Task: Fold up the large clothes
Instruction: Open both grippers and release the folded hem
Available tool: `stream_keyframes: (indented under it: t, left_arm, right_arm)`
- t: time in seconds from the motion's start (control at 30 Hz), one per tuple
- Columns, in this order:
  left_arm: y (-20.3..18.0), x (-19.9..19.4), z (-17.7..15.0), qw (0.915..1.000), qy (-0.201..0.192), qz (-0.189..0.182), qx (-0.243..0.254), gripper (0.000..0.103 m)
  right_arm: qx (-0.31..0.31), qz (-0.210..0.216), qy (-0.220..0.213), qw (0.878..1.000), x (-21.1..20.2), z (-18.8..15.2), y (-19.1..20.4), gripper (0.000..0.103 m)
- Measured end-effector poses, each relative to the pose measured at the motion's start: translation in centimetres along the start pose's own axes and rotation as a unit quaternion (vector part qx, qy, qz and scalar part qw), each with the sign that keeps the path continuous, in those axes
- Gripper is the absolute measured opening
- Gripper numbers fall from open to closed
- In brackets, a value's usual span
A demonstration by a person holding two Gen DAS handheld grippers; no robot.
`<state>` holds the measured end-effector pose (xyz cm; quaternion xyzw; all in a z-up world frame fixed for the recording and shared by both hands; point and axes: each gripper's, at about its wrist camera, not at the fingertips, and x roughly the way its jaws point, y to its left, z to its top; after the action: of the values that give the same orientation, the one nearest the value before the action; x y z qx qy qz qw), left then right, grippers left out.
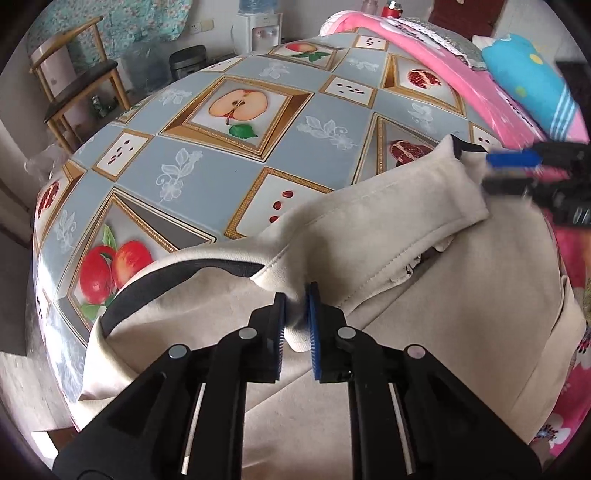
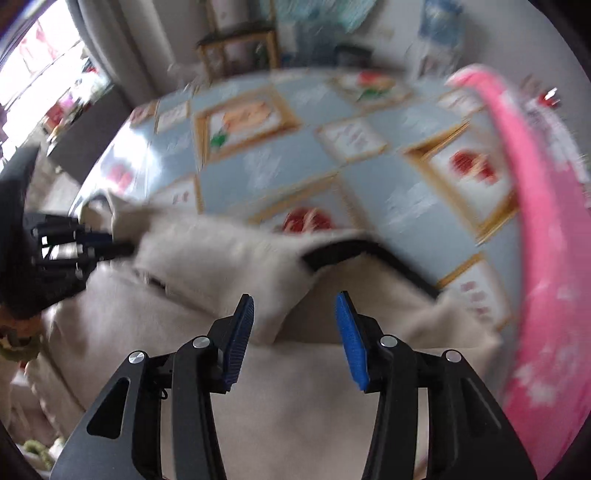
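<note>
A cream garment [image 1: 443,295] with a black neck band [image 1: 177,277] lies over the near part of the fruit-patterned table [image 1: 207,162]. My left gripper [image 1: 297,310] is shut on a raised fold of its cloth. A folded-over sleeve [image 1: 388,206] runs up to the right, where my right gripper [image 1: 517,171] hovers at its end. In the blurred right wrist view my right gripper [image 2: 294,317] stands open above the garment [image 2: 295,398], a cloth tip lying loose near its left pad. The left gripper [image 2: 118,247] pinches the cloth at the left.
A pink blanket [image 1: 461,85] and a blue cloth [image 1: 528,74] lie along the table's right side. Behind the table stand a wooden chair [image 1: 74,81], a rice cooker [image 1: 188,61] and a water dispenser [image 1: 258,29]. The table's edge [image 1: 55,280] drops off at the left.
</note>
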<state>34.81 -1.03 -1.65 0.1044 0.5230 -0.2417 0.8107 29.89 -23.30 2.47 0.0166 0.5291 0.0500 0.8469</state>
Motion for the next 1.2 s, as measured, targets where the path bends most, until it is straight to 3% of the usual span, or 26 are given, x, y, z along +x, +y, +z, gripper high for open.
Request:
stream_keyframes:
  t: [0.1, 0.17, 0.27, 0.37, 0.5, 0.67, 0.8, 0.93, 1.2]
  left_arm:
    - [0.0, 0.0, 0.0, 1.0000, -0.004, -0.003, 0.004, 0.011]
    - [0.0, -0.1, 0.0, 1.0000, -0.005, -0.004, 0.004, 0.011]
    - [0.3, -0.4, -0.3, 0.9999, -0.010, -0.009, 0.001, 0.014]
    - [1.4, -2.2, -0.4, 0.9995, -0.029, 0.005, -0.013, 0.016]
    - [2.6, -6.2, 0.0, 0.9950, -0.089, -0.031, -0.032, 0.016]
    - [0.3, -3.4, 1.1, 0.9946, -0.042, -0.091, -0.027, 0.016]
    - [-1.5, 0.4, 0.6, 0.9981, -0.006, -0.062, -0.006, 0.016]
    - [-1.1, 0.8, 1.1, 0.9988, -0.021, -0.044, -0.007, 0.018]
    - [-1.4, 0.7, 0.4, 0.9986, -0.023, -0.046, -0.012, 0.018]
  right_arm:
    - [-0.016, 0.047, -0.015, 0.999, 0.0, 0.7, 2.7, 0.045]
    - [-0.036, 0.071, -0.007, 0.997, 1.7, 1.2, 5.1, 0.030]
    - [-0.061, 0.085, 0.027, 0.994, 4.4, 0.9, 7.0, 0.020]
    - [-0.069, 0.082, 0.039, 0.993, 5.7, -0.1, 7.0, 0.019]
    - [-0.067, 0.091, 0.046, 0.993, 5.4, -0.8, 6.8, 0.019]
    - [-0.067, 0.086, 0.042, 0.993, 6.0, -0.5, 7.0, 0.019]
    - [-0.088, 0.065, 0.026, 0.994, 5.8, -0.9, 7.6, 0.019]
    - [-0.095, 0.051, 0.005, 0.994, 6.3, -0.3, 7.8, 0.019]
    - [-0.109, 0.060, 0.001, 0.992, 5.4, -1.6, 7.1, 0.019]
